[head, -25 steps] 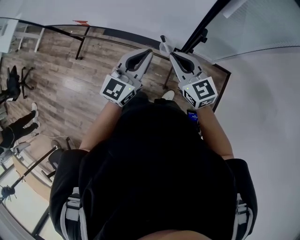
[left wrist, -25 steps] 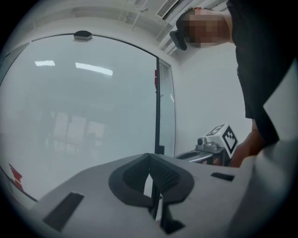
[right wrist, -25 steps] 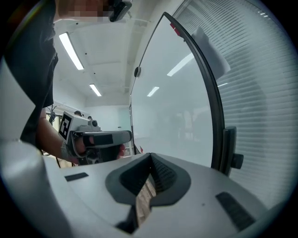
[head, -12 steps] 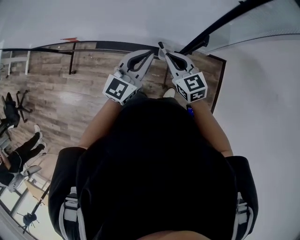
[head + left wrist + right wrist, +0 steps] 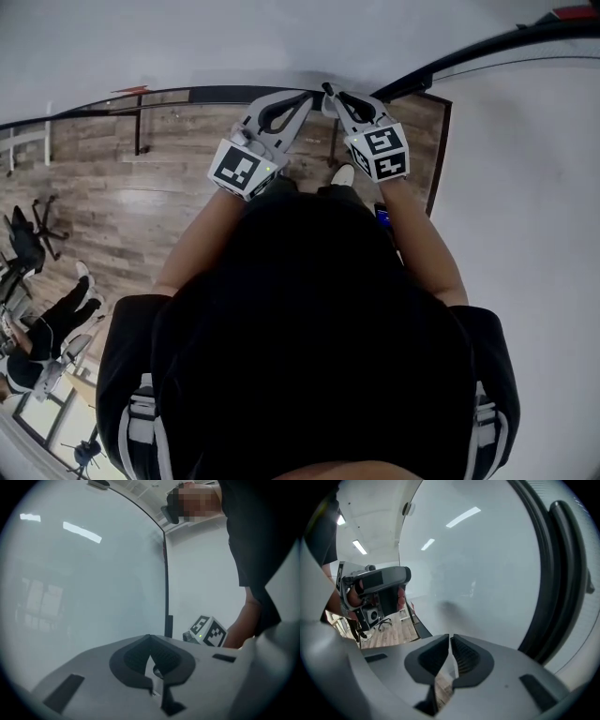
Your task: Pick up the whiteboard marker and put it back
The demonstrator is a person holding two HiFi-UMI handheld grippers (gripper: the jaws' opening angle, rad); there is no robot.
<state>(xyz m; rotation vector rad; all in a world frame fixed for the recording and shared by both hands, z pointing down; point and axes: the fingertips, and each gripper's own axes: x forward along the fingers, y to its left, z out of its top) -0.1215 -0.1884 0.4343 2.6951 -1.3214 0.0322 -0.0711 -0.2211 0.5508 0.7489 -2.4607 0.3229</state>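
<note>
With the left claw [image 5: 151, 641] and right claw [image 5: 450, 639] both closed on nothing near the whiteboard [image 5: 478, 573], and the marker in no view, a blind reach may strike the board.

Office, I'd say: big whiteboard [image 5: 84, 573] in front of me, wood-plank floor [image 5: 159, 216] underfoot, swivel chair [image 5: 25, 244] off left, ceiling strip lights [image 5: 359, 547], someone seated [image 5: 58, 309] nearby.

Left gripper [image 5: 305, 97] and right gripper [image 5: 328, 92] side by side, jaws together, empty.
</note>
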